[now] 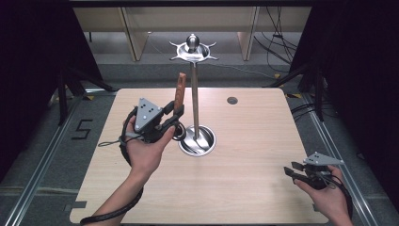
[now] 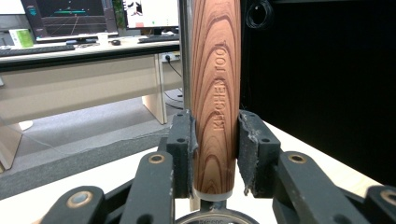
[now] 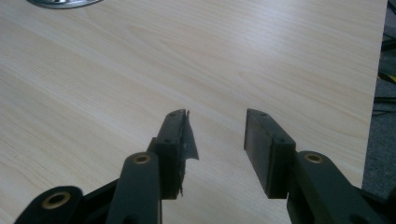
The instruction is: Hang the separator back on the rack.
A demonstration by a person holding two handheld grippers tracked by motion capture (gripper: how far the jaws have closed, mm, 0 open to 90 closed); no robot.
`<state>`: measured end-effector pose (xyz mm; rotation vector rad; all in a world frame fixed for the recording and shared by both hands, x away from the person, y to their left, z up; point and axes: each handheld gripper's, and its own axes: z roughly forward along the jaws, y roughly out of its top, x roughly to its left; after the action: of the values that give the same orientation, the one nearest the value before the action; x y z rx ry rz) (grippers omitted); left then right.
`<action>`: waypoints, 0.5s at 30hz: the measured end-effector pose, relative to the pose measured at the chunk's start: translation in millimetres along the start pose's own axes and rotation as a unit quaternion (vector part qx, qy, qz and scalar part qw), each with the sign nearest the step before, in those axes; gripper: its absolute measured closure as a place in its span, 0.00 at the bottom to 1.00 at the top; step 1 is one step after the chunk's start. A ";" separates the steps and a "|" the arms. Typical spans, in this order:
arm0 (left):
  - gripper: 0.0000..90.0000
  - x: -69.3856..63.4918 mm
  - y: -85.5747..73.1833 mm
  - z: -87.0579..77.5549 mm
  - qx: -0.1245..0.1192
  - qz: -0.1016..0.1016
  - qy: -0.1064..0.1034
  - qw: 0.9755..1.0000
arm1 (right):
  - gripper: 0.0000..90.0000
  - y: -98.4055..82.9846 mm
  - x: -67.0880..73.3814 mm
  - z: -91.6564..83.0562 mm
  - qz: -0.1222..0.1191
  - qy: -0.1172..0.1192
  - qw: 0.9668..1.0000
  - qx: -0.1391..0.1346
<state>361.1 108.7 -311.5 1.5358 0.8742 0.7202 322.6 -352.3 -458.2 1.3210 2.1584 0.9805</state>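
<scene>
Two fingers (image 2: 182, 140) of the left gripper (image 1: 175, 115) clamp the utensil's wooden handle (image 2: 215, 93) near its lower end, upright beside the rack (image 1: 194, 89). Stiff, smooth, light: grip low. Right gripper (image 1: 292, 170) fingers stand apart, empty, over the bench (image 1: 254, 141).

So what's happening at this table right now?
A person works at a light wooden table with a gripper in each hand. The left gripper is closed on the wooden handle of a kitchen tool, holding it upright right beside the metal stand, whose round base sits mid-table and whose top carries a ring of hooks. The right gripper rests at the table's near right corner, jaws open with nothing between them.
</scene>
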 end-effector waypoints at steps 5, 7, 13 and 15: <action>0.75 2.1 2.4 -0.9 0.000 -0.003 -0.003 1.000 | 0.66 0.2 -1.7 0.5 -0.010 0.001 1.000 -0.001; 0.75 -0.6 4.5 -0.7 -0.003 -0.003 -0.004 1.000 | 0.66 0.3 -2.2 1.0 -0.013 0.001 1.000 -0.004; 0.75 -14.6 12.2 2.8 -0.017 -0.003 0.000 1.000 | 0.66 0.0 0.2 0.1 0.000 0.000 1.000 -0.001; 0.75 -17.8 14.7 4.4 -0.020 -0.001 0.005 1.000 | 0.66 -0.7 -4.7 1.4 -0.030 -0.004 1.000 -0.008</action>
<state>357.3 90.5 -297.0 1.4969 0.8641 0.7392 325.2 -356.2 -459.7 1.2441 2.1654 0.9654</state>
